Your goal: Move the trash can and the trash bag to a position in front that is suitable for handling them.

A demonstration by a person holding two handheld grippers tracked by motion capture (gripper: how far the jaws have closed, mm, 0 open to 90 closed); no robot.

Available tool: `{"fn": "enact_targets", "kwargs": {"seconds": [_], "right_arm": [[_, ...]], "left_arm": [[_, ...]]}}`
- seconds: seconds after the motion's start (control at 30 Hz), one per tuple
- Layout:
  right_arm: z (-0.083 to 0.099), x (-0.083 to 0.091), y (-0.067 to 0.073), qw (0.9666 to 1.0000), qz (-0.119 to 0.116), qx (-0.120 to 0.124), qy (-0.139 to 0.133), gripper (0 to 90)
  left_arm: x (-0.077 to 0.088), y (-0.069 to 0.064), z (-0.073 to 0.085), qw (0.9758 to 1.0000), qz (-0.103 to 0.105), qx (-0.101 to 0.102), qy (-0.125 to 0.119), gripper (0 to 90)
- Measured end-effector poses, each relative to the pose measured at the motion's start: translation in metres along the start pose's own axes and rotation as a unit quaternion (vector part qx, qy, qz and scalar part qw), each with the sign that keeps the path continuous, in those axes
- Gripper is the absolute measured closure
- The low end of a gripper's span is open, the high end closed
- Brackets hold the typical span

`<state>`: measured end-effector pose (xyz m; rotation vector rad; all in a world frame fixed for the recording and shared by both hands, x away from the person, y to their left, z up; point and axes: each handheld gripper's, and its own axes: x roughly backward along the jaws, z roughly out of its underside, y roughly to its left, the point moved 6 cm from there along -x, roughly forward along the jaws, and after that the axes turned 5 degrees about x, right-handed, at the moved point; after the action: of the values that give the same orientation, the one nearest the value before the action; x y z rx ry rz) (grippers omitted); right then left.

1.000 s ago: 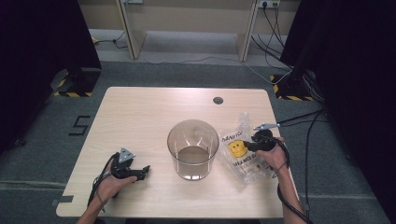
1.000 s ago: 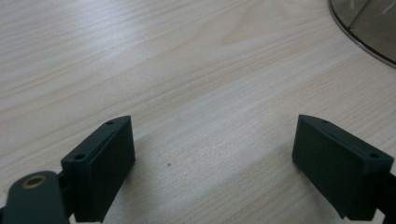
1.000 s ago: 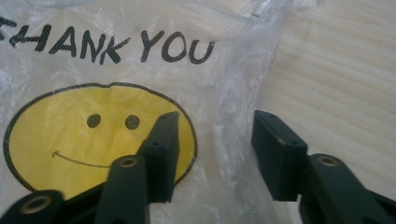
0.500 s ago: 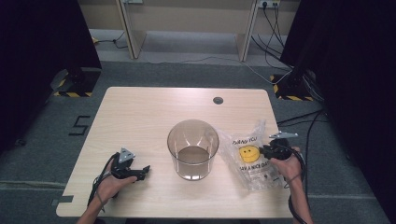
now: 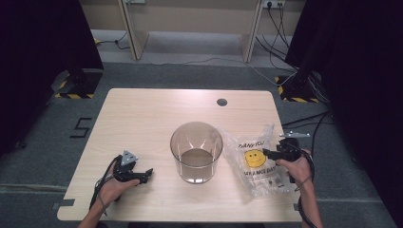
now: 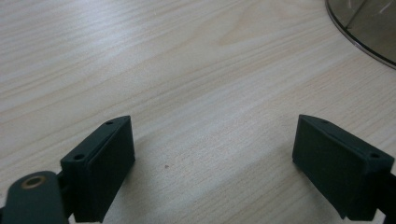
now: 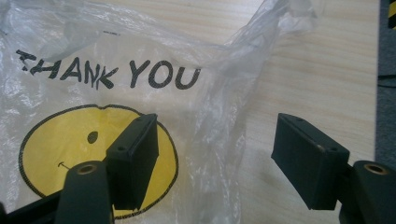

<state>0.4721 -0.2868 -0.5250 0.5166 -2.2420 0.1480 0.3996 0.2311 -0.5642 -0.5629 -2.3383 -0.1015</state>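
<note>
High view: wooden table point(image 5: 142, 118) with a clear plastic bucket point(image 5: 196, 151) standing upright near centre. At its 3 o'clock, just beside or touching the wall (can't tell which), lies a crumpled clear plastic bag point(image 5: 256, 164) with a yellow smiley and "THANK YOU" print. Right gripper point(image 5: 267, 153) sits over the bag's right part, held by the right hand point(image 5: 297, 167) at the table's 4 o'clock; jaws point toward the bucket. Left gripper point(image 5: 147, 174) rests low at the table's 7 o'clock, in the left hand point(image 5: 113, 183), well apart from the bucket, jaws pointing toward it. Small dark round cap point(image 5: 221, 101) in the tabletop at 12 o'clock from the bucket.

Left gripper view: left gripper point(image 6: 212, 158) jaws spread wide, bare table point(image 6: 187, 70) wood between them, nothing gripped. Bucket point(image 6: 369, 25) rim edge at 1 o'clock in the frame corner.

Right gripper view: right gripper point(image 7: 215, 154) jaws spread, having just been opening. Bag point(image 7: 116, 88) lies flat under and ahead; the jaw at 8 o'clock hovers over the smiley face, the jaw at 4 o'clock over bare table point(image 7: 327, 70). The bag's wrinkled edge runs between the jaws, but the pads don't press on it. "THANK YOU" lettering at 11 o'clock; bag's loose top bunches toward 1 o'clock.
</note>
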Motion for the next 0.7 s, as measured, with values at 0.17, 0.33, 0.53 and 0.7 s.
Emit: {"fn": "enact_targets", "kwargs": {"seconds": [0.17, 0.33, 0.53, 0.7], "right_arm": [[-0.004, -0.009, -0.002, 0.9999, -0.008, -0.005, 0.009, 29.9], [-0.005, -0.015, 0.0, 0.9998, -0.012, -0.007, 0.015, 28.8], [-0.002, -0.017, 0.0, 0.9997, -0.009, -0.001, 0.021, 27.6], [0.001, -0.02, 0.003, 0.9996, -0.009, 0.001, 0.028, 26.9]], "left_arm": [[-0.001, 0.0, -0.001, 1.0, 0.001, 0.0, 0.0, 11.4], [-0.002, 0.0, -0.002, 1.0, 0.002, -0.001, 0.0, 11.1], [-0.003, 0.0, -0.002, 1.0, 0.001, -0.002, 0.001, 10.9], [-0.003, -0.001, -0.003, 1.0, 0.001, -0.002, 0.001, 10.8]]}}
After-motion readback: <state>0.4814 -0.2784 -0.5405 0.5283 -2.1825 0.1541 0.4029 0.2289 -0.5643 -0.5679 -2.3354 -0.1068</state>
